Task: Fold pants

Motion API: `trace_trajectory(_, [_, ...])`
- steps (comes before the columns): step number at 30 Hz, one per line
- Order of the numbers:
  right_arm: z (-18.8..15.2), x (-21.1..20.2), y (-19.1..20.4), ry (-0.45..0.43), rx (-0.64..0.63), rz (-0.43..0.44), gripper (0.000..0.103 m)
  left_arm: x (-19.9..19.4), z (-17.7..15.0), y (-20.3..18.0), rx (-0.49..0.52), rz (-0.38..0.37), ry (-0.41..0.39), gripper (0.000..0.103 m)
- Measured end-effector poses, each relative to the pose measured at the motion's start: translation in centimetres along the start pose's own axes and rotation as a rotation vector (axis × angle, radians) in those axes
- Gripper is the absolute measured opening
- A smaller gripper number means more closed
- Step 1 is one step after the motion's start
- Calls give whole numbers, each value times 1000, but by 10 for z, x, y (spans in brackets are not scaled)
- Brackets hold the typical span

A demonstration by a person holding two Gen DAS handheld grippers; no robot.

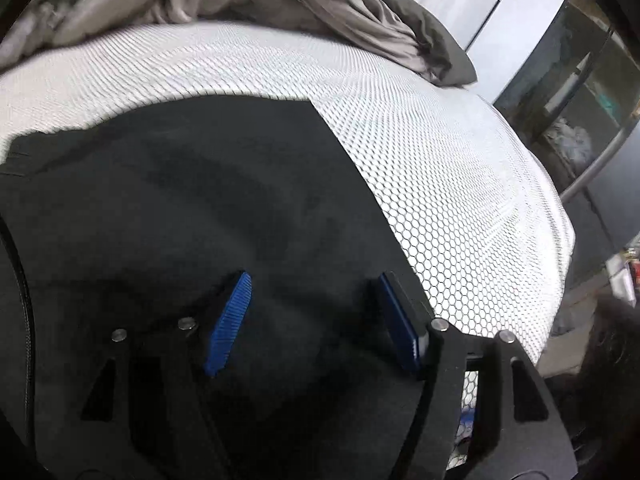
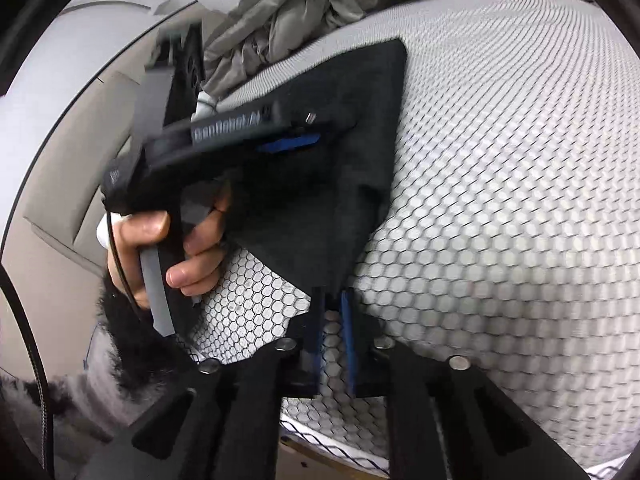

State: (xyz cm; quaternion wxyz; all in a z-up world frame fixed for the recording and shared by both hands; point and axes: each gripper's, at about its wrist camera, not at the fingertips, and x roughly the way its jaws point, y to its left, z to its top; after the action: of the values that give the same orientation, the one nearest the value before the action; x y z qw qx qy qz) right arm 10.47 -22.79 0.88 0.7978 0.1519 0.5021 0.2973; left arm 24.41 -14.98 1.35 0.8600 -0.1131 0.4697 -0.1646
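The black pants [image 1: 180, 208] lie flat on a bed with a white honeycomb-patterned sheet [image 1: 440, 168]. My left gripper [image 1: 312, 284] is open, its blue pads hovering just over the pants near their right edge. In the right wrist view the pants [image 2: 320, 168] rise from the sheet to my right gripper [image 2: 332, 296], whose blue pads are nearly closed on the pants' lower corner. The left gripper [image 2: 288, 144] also shows there, held by a hand above the pants.
A crumpled grey duvet [image 1: 280, 4] and dark pillow [image 1: 432, 40] lie at the far side of the bed. A white wardrobe [image 1: 500, 12] and dark shelving [image 1: 580, 92] stand beyond the bed's right edge [image 1: 560, 264].
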Motion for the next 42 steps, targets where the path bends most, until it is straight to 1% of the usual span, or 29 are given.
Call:
trace_trajectory(1, [3, -7, -3, -43, 18, -3, 41, -5, 1, -5, 21, -11, -16, 63])
trace_trajectory(2, [6, -10, -5, -73, 33, -1, 46, -12, 0, -12, 59, -22, -33, 63])
trace_trajectory(4, [12, -4, -11, -93, 75, -9, 46, -23, -2, -19, 103, -19, -61, 64])
trace_trajectory(6, [14, 10, -17, -101, 117, -21, 46, -27, -4, -18, 108, -34, -61, 66])
trace_trajectory(7, [15, 19, -18, -93, 124, -26, 44, -27, -5, -16, 102, -40, -56, 66])
trace_trajectory(9, [16, 25, -17, -75, 91, -23, 22, -26, -9, -6, 87, -25, -37, 66])
trace_trajectory(10, [15, 27, -13, -49, 60, -10, 19, -28, -13, 0, 85, -17, -31, 66])
trace_trajectory(11, [12, 32, -7, -18, 33, 2, 18, -30, -16, 5, 83, -5, -26, 66])
trace_trajectory(12, [7, 32, -2, 36, -10, 29, 18, -34, -20, 12, 84, 1, -25, 66])
trace_trajectory(13, [3, 31, 5, 53, -43, 28, 18, -36, -22, 15, 89, 11, -26, 66])
trace_trajectory(14, [0, 25, 8, 45, -64, 20, 20, -39, -23, 14, 96, 28, -33, 66])
trace_trajectory(16, [-3, 7, 7, 8, -62, 29, 31, -44, -29, 11, 114, 35, -44, 66])
trace_trajectory(17, [-1, -2, 2, -27, -44, 27, 48, -46, -34, 10, 129, 24, -40, 66])
trace_trajectory(18, [4, -7, -4, -60, -24, 20, 59, -47, -38, 5, 157, 7, -27, 66])
trace_trajectory(19, [9, -12, -13, -95, 12, 8, 60, -47, -42, 0, 183, -3, -16, 66])
trace_trajectory(20, [10, -16, -20, -108, 44, 1, 60, -45, -48, -7, 225, -11, 3, 66])
trace_trajectory(23, [27, 4, -35, -103, 146, 7, 60, -29, -68, -24, 360, 19, 89, 66])
trace_trajectory(25, [34, 12, -34, -98, 150, 9, 60, -27, -77, -29, 416, 36, 99, 69])
trace_trajectory(27, [38, 18, -28, -95, 137, 12, 60, -26, -81, -26, 419, 28, 114, 74])
trace_trajectory(30, [45, 36, -16, -58, 91, 8, 60, -23, -84, -22, 415, 31, 124, 75])
trace_trajectory(32, [53, 56, -7, -22, 50, 6, 60, -21, -85, -23, 424, 47, 127, 76])
trace_trajectory(34, [63, 69, -5, -2, 9, -23, 57, -20, -87, -26, 429, 57, 129, 77])
trace_trajectory(36, [76, 81, -2, 31, -23, -74, 34, -18, -87, -26, 424, 59, 132, 77])
trace_trajectory(37, [81, 89, 0, 40, -23, -77, 33, -18, -88, -27, 423, 56, 134, 77])
trace_trajectory(39, [99, 98, 3, 49, -34, -97, 27, -17, -86, -27, 429, 46, 139, 77])
trace_trajectory(42, [132, 115, -2, 70, -34, -112, 27, -17, -85, -26, 425, 26, 152, 77])
